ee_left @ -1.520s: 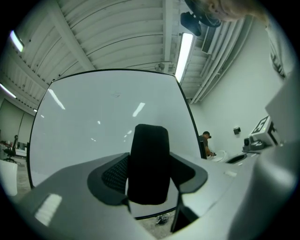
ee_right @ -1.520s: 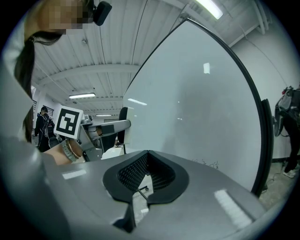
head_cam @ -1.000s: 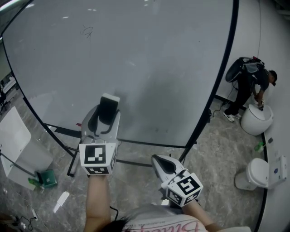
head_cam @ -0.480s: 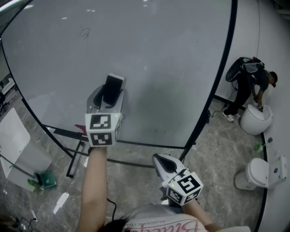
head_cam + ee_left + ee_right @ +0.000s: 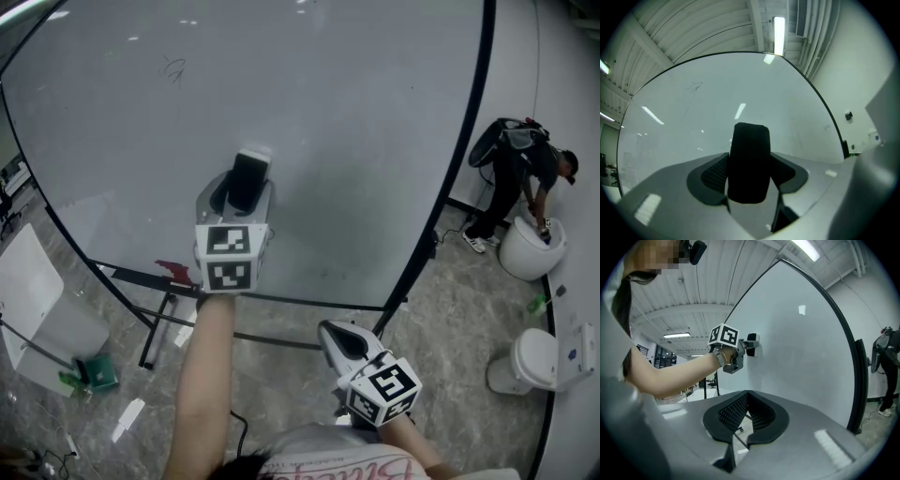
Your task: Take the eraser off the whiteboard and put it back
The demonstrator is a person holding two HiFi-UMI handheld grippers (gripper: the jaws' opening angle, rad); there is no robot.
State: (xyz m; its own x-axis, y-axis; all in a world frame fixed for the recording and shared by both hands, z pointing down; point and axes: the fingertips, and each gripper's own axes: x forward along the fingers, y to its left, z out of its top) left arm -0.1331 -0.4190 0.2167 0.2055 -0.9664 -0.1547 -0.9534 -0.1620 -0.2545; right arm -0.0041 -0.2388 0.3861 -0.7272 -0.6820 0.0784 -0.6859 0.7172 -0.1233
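At the whiteboard [image 5: 356, 112], the left gripper [image 5: 242, 194] clamps the eraser [image 5: 249, 176].

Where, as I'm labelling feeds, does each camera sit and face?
Head view: on the person's head, steeply down at whiteboard and floor; shows left forearm, left gripper, right gripper.
Left gripper view: on the left gripper, facing the whiteboard; its jaws clamp the eraser.
Right gripper view: on the right gripper, along the whiteboard; its jaws together, empty.
Shared: head and right gripper views both show the left gripper holding the eraser.

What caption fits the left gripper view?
Left gripper shut on a black rectangular eraser, facing a large glossy white whiteboard.
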